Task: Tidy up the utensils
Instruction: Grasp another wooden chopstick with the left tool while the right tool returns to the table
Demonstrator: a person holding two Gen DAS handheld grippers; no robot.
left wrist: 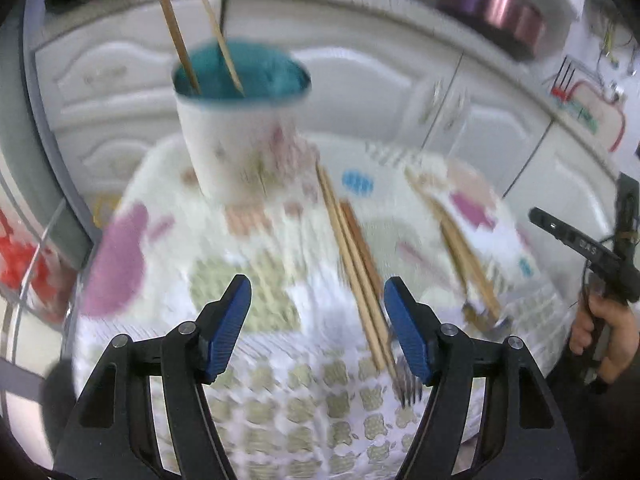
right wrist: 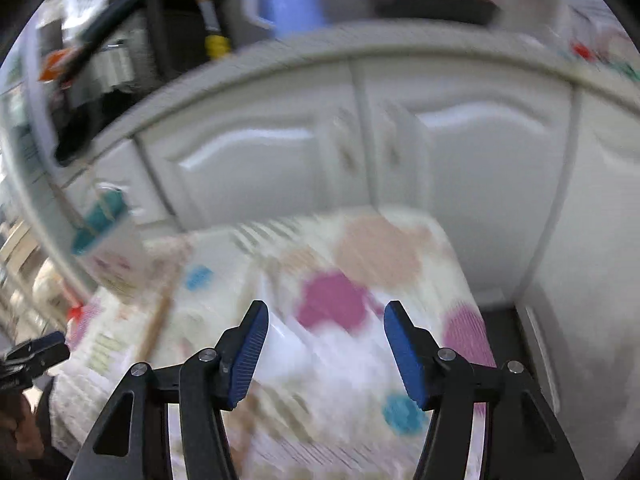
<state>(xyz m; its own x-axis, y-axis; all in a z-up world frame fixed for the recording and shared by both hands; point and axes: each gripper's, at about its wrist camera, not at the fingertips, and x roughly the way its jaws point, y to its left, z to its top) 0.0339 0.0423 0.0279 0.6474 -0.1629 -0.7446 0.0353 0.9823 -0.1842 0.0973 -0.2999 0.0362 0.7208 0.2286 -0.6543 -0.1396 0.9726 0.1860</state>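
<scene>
- The left gripper point(left wrist: 318, 328) hangs over the patterned tablecloth point(left wrist: 256, 360), jaws well apart and holding nothing; a bundle of chopsticks point(left wrist: 356, 276) lies between its blue pads.
- The right gripper point(right wrist: 326, 354) is likewise spread and empty, above the cloth's right side, with no utensil between its jaws.
- The cup point(left wrist: 240, 136), teal inside, stands at the far left with two sticks already upright in it.
- More chopsticks point(left wrist: 464, 256) lie to the right; a fork point(left wrist: 408, 388) rests at the bundle's near end.
- Best approach, judging by the layout: lower squarely, close across the bundle mid-length, and keep it from splaying.
</scene>
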